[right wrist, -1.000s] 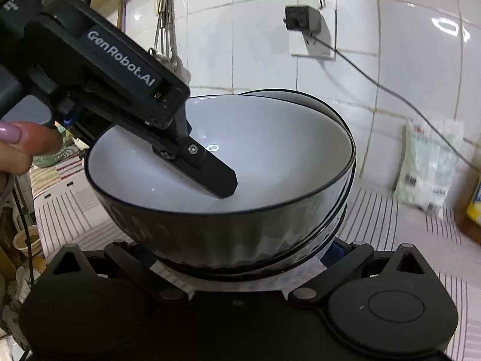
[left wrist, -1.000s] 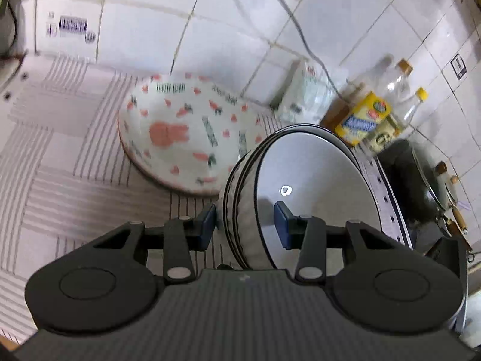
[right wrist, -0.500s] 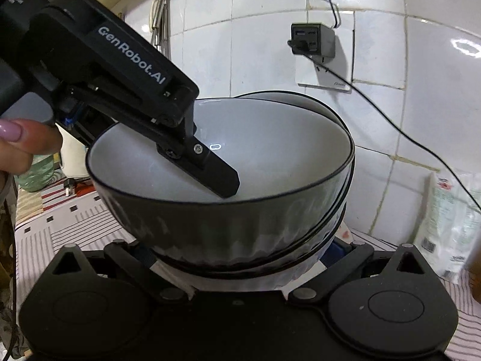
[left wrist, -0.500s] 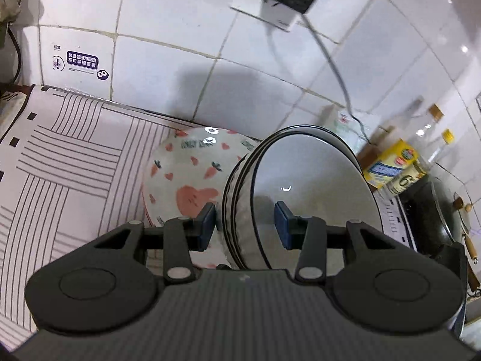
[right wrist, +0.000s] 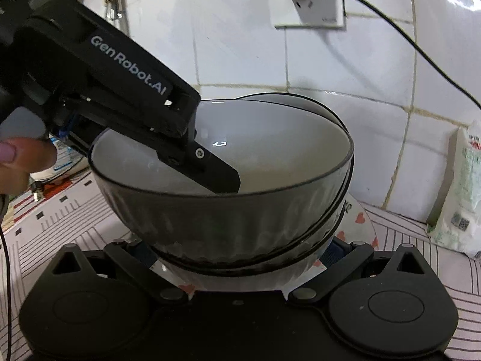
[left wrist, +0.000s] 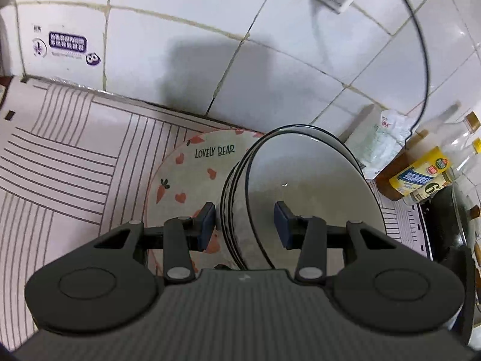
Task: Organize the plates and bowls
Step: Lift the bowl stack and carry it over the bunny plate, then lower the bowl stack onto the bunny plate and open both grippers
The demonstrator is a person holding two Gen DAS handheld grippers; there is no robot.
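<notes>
A stack of nested black-rimmed bowls [left wrist: 309, 192] with white insides and ribbed grey outsides is held over a carrot-and-heart patterned plate [left wrist: 192, 174] marked "LOVELY BEAR". My left gripper [left wrist: 245, 221] straddles the stack's rim, one finger outside, one inside; it shows in the right wrist view [right wrist: 210, 174] reaching into the top bowl [right wrist: 270, 156]. My right gripper [right wrist: 237, 249] grips the stack's base from both sides; its fingertips are mostly hidden under the bowls. The patterned plate [right wrist: 360, 225] shows below the stack.
A striped cloth [left wrist: 60, 162] covers the counter against a white tiled wall. Oil bottles [left wrist: 427, 168], a white packet [right wrist: 463, 198] and a dark wok [left wrist: 451, 219] stand to the right. A wall socket with a black cable [right wrist: 309, 9] hangs above.
Both grippers carried the bowl stack toward the wall and over the patterned plate. The plate now lies under and left of the stack.
</notes>
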